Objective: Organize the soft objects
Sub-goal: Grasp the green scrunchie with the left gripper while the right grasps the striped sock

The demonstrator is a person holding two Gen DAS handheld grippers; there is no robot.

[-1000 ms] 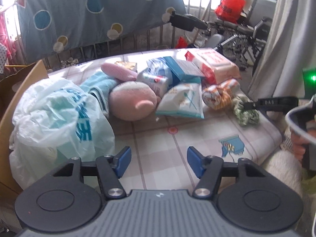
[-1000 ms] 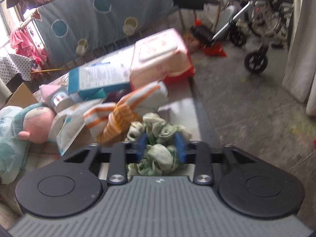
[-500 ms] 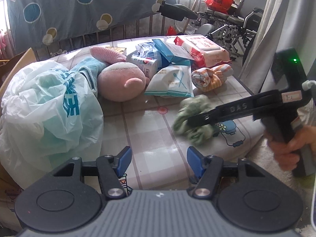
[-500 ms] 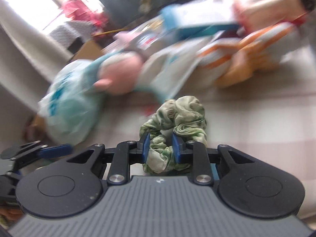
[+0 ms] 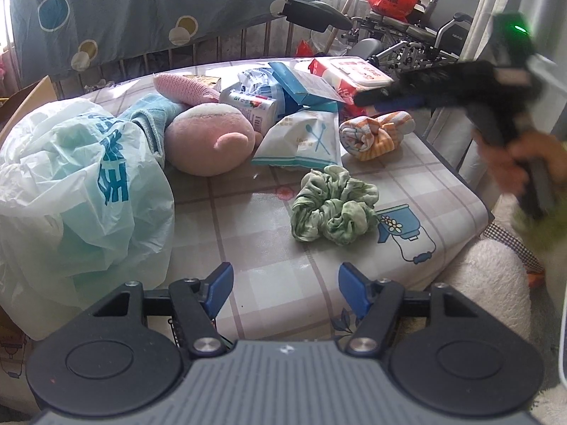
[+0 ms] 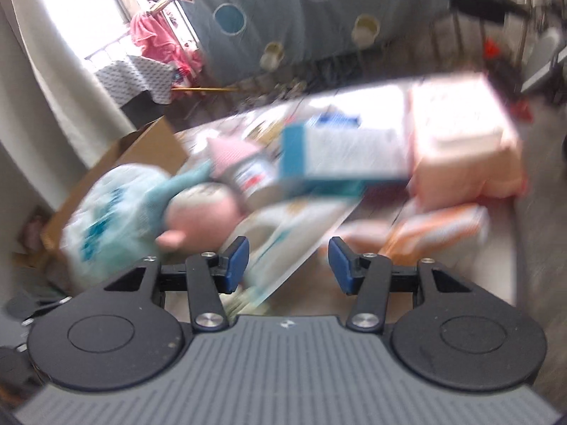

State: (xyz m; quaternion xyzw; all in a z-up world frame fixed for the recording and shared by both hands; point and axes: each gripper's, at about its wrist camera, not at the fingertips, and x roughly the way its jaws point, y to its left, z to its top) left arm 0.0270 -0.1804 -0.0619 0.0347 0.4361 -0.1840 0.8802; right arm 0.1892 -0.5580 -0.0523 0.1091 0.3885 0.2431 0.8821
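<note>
Green scrunchie [image 5: 333, 207] lies loose on the worktop [image 5: 407, 184] w/ bare cloth around it, apart from the plush/packet pile, prob. for sorting; right gripper [image 6: 287, 261] above the pile, left gripper [image 5: 285, 288] low at the near edge, both fingers spread wide & empty.

One scrunchie [image 5: 333, 209], one plush [image 5: 209, 138], one striped towel [image 5: 375, 134], one plastic bag [image 5: 71, 191], one can [image 5: 253, 108], one wipes pack [image 5: 351, 74], two claws [image 5: 285, 292] [image 6: 287, 265].
</note>
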